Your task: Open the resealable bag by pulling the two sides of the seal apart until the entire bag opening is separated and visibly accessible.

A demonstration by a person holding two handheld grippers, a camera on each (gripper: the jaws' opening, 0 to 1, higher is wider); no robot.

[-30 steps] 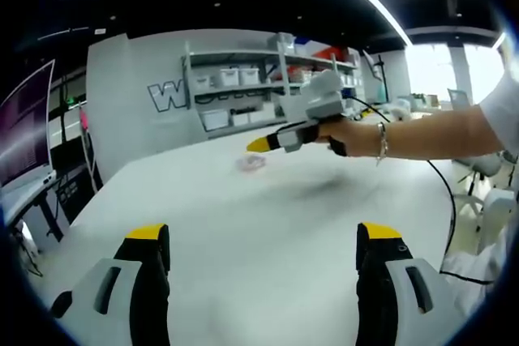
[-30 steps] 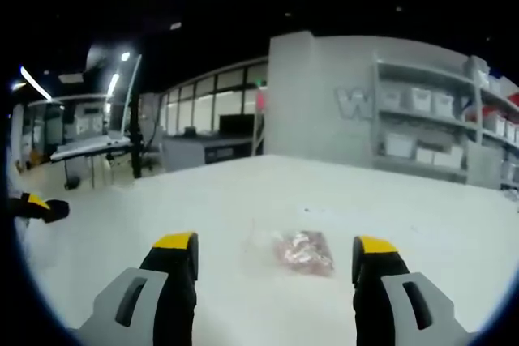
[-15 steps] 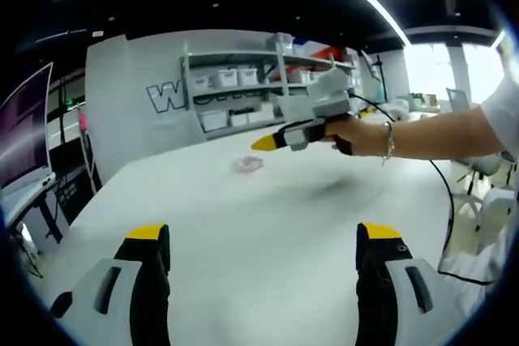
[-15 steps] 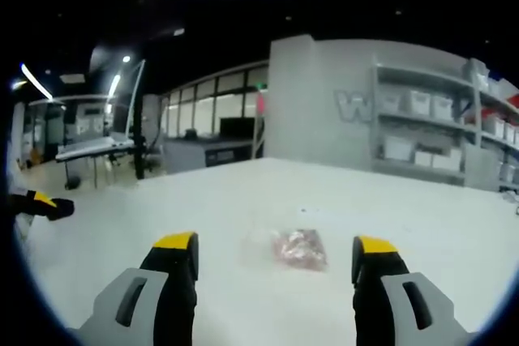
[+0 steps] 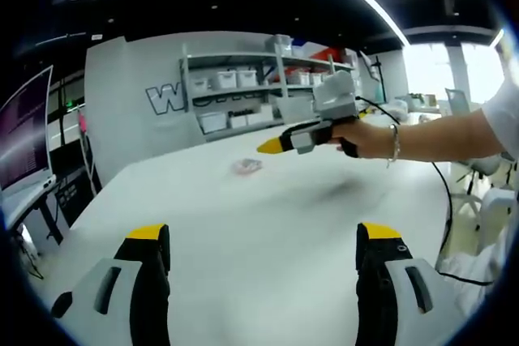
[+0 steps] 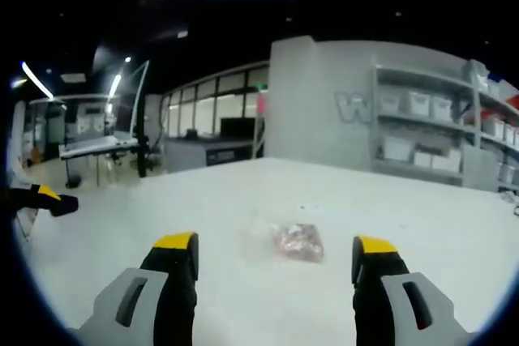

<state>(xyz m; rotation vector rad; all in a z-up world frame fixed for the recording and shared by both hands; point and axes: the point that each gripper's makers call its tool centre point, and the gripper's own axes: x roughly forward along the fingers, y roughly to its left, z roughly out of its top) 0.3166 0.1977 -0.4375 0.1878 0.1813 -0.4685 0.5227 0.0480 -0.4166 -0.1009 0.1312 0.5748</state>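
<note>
The bag [image 6: 297, 241] is now seen a little farther up between the right tongs [image 6: 276, 255], whose jaws are held wide apart. The left tongs [image 5: 263, 247] are also held wide apart, well short of the bag [image 5: 247, 166]. Bare white table [image 5: 268, 224] is seen all around.

a broad white surface [image 6: 422, 224] carries one small clear resealable bag [image 6: 298, 241] of pinkish contents, lying flat near centre, toward 12 o'clock in the right gripper view.
</note>
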